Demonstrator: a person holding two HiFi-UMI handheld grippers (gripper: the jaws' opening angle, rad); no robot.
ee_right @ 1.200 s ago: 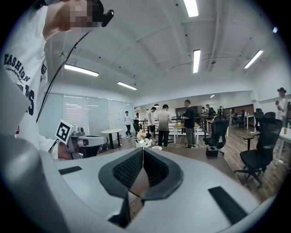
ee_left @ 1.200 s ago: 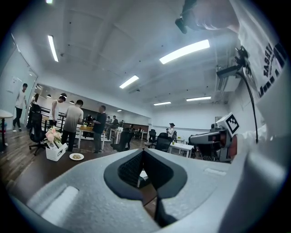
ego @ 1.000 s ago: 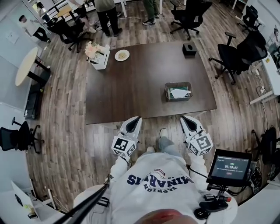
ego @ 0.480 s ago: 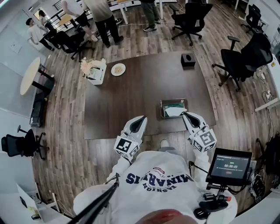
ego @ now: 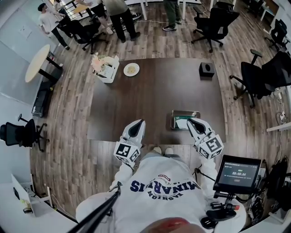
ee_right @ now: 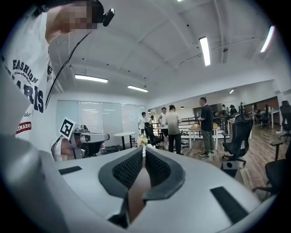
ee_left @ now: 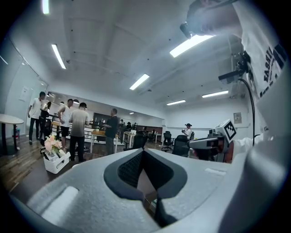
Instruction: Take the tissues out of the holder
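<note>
An open-plan office with a wood floor, where a dark table stands among black chairs and people gather at the far end. We see the holder near the table's near edge, toward its right corner, with white tissues lying in it. The right gripper hangs at the holder's near right corner, jaws together on nothing. The left gripper hovers over the near edge, well apart from the holder, its jaws likewise closed and empty. A plate and a flower box sit at the far left corner, a black box at the far right.
</note>
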